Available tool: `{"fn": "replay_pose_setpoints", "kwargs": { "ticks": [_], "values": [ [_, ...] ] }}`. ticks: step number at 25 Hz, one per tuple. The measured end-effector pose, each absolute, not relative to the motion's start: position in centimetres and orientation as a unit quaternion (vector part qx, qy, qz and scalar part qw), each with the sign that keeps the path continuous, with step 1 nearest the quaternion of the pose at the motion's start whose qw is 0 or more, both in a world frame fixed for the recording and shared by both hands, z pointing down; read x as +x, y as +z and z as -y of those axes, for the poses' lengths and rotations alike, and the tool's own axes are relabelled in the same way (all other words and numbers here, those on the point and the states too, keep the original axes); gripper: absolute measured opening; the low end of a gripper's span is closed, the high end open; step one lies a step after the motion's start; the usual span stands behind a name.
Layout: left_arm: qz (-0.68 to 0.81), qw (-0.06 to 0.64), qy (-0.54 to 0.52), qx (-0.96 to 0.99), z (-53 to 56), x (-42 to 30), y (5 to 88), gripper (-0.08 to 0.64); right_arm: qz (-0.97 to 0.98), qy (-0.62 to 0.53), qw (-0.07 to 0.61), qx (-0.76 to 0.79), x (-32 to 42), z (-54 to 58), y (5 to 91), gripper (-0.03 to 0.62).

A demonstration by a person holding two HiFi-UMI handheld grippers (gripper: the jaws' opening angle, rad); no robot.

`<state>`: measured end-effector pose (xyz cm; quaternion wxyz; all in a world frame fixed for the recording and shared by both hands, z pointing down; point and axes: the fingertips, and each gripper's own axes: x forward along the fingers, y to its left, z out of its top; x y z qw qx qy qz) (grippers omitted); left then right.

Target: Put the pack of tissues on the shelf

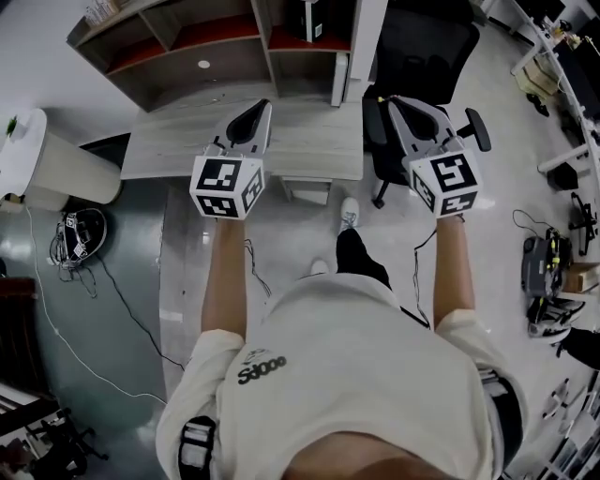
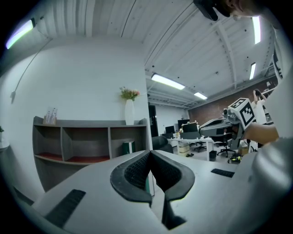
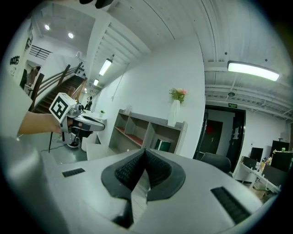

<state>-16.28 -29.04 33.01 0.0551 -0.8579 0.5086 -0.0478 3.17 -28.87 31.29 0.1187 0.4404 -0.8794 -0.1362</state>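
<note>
A green and white pack of tissues (image 2: 128, 146) stands in the right compartment of the grey open shelf (image 2: 87, 123). The right gripper view shows the pack (image 3: 163, 145) in the same shelf (image 3: 137, 123). From the head view it is a dark box (image 1: 313, 19) in that compartment. My left gripper (image 1: 260, 106) is held level over the grey table (image 1: 309, 141), pointing at the shelf, and it is shut and empty (image 2: 150, 153). My right gripper (image 1: 395, 101) is beside it over the table's right end, also shut with nothing in it (image 3: 145, 151).
A white vase of flowers (image 2: 129, 112) stands on top of the shelf. A black office chair (image 1: 422, 47) is right of the table, behind the right gripper. A white round stand (image 1: 37, 150) and cables (image 1: 80, 234) lie on the floor at left. Desks fill the room's right side.
</note>
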Motion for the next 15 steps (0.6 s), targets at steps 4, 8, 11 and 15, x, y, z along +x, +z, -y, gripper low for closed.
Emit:
{"fn": "replay_pose_setpoints", "kwargs": {
  "ticks": [4, 8, 11, 15],
  "values": [
    [-0.501, 0.08, -0.054, -0.86, 27.7, -15.6, 31.8, 0.018, 0.877, -0.142, 0.118, 0.444, 3.1, 27.7, 30.5, 0.005],
    [-0.492, 0.094, -0.056, -0.864, 27.0, -14.9, 30.9, 0.018, 0.874, -0.144, 0.121, 0.447, 3.2, 27.1, 29.9, 0.005],
    [-0.489, 0.1, -0.062, -0.864, 26.6, -14.6, 30.7, 0.018, 0.871, -0.151, 0.122, 0.451, 3.2, 26.7, 29.4, 0.005],
    [-0.487, 0.11, -0.069, -0.864, 26.5, -14.3, 30.3, 0.018, 0.869, -0.157, 0.12, 0.453, 3.1, 26.5, 28.8, 0.005]
  ]
}}
